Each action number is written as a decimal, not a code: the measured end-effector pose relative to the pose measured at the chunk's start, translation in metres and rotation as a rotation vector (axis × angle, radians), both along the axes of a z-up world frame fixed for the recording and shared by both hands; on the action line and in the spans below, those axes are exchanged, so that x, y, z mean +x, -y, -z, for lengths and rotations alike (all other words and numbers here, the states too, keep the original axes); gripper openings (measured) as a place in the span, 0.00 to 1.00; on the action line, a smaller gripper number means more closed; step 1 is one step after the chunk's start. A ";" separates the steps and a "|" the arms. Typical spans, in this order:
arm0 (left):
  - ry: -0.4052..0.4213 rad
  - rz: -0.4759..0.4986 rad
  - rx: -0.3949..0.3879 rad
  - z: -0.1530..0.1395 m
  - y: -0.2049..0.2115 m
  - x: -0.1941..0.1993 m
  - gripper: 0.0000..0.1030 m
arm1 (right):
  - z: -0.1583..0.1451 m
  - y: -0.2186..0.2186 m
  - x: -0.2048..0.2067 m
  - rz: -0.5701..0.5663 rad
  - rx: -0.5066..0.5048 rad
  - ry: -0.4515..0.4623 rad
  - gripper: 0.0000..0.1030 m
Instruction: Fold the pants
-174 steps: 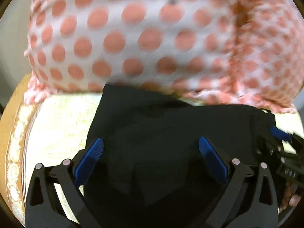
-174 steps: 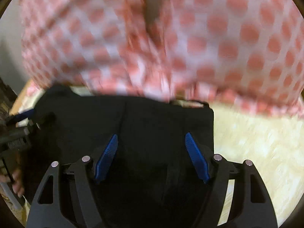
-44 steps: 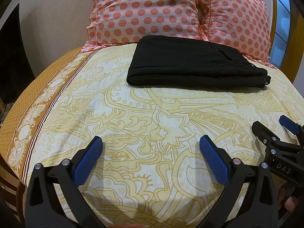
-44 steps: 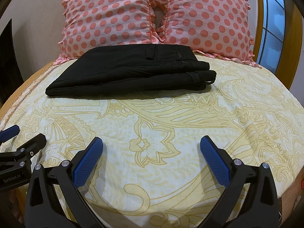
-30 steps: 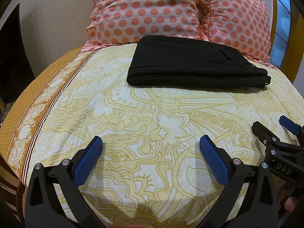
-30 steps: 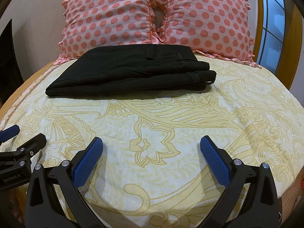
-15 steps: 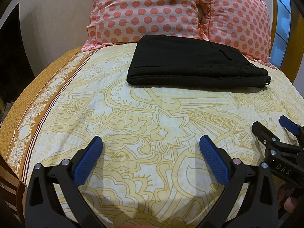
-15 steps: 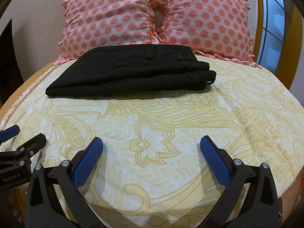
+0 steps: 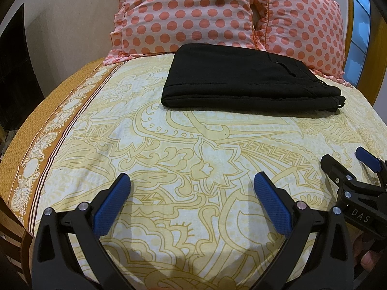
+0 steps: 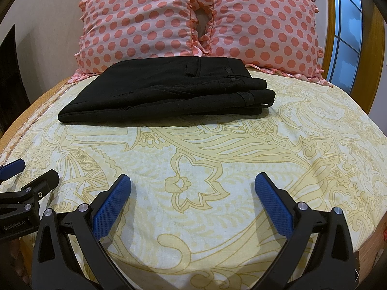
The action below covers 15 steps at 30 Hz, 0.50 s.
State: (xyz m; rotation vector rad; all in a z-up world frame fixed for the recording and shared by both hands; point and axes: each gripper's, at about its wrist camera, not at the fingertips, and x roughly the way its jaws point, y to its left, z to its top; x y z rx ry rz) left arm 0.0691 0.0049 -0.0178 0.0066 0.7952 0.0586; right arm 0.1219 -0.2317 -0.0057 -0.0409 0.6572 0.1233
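Observation:
The black pants (image 9: 244, 79) lie folded into a flat rectangle at the far end of the bed, just in front of the pillows; they also show in the right wrist view (image 10: 169, 89). My left gripper (image 9: 192, 181) is open and empty, held low over the near part of the bed, well short of the pants. My right gripper (image 10: 192, 181) is open and empty too, at the same distance. Each gripper shows at the edge of the other's view: the right one (image 9: 348, 162) and the left one (image 10: 31, 171).
Two pink pillows with coral dots (image 10: 198, 19) lean at the head of the bed. The yellow patterned bedsheet (image 9: 193, 149) has an orange border on the left (image 9: 31, 130). A wooden window frame (image 10: 377, 36) stands at the right.
Since 5.8 s ago both grippers have pulled back from right over the pants to the near end of the bed. Over the last 1.5 s nothing has moved.

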 end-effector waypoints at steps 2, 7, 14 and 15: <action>-0.005 -0.002 -0.001 0.000 0.001 0.000 0.98 | 0.000 0.000 0.000 0.000 0.000 0.000 0.99; -0.007 0.000 -0.001 0.000 0.000 0.001 0.98 | 0.000 0.000 0.000 0.001 0.000 0.000 0.99; -0.007 0.000 0.000 0.000 0.000 0.001 0.98 | 0.000 -0.001 0.000 0.002 0.000 0.001 0.99; -0.007 0.000 0.000 0.000 0.000 0.002 0.98 | 0.000 -0.001 0.000 0.002 0.000 0.001 0.99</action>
